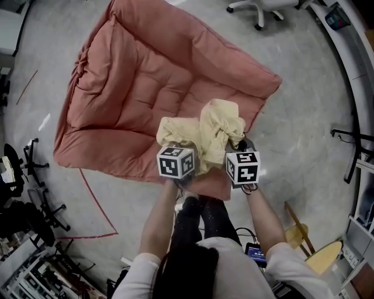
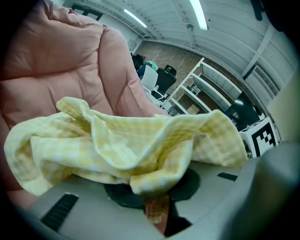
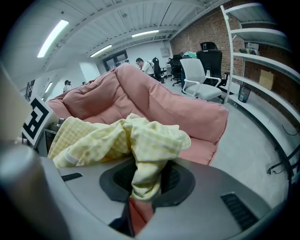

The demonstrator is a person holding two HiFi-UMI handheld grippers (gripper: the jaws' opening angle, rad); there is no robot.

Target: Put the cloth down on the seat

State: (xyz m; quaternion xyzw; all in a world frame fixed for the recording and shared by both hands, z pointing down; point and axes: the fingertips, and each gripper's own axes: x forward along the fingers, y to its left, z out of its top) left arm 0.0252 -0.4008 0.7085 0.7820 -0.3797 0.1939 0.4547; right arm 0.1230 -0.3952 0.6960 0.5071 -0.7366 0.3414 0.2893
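A pale yellow checked cloth (image 1: 207, 131) hangs bunched between my two grippers, over the near corner of a big pink cushioned seat (image 1: 146, 76) that lies on the floor. My left gripper (image 1: 186, 153) is shut on one end of the cloth (image 2: 126, 150), and the fabric spills out over its jaws. My right gripper (image 1: 232, 146) is shut on the other end of the cloth (image 3: 145, 164), which is pinched into a narrow fold there. The seat (image 3: 154, 103) rises behind the cloth in the right gripper view, and the seat (image 2: 61, 70) also fills the left of the left gripper view.
Grey floor (image 1: 304, 134) surrounds the seat. A white office chair (image 1: 257, 9) stands at the far side, and a black stand (image 1: 350, 152) is at the right. Cluttered gear (image 1: 23, 193) lies at the left. Red tape (image 1: 96, 204) marks the floor near my legs.
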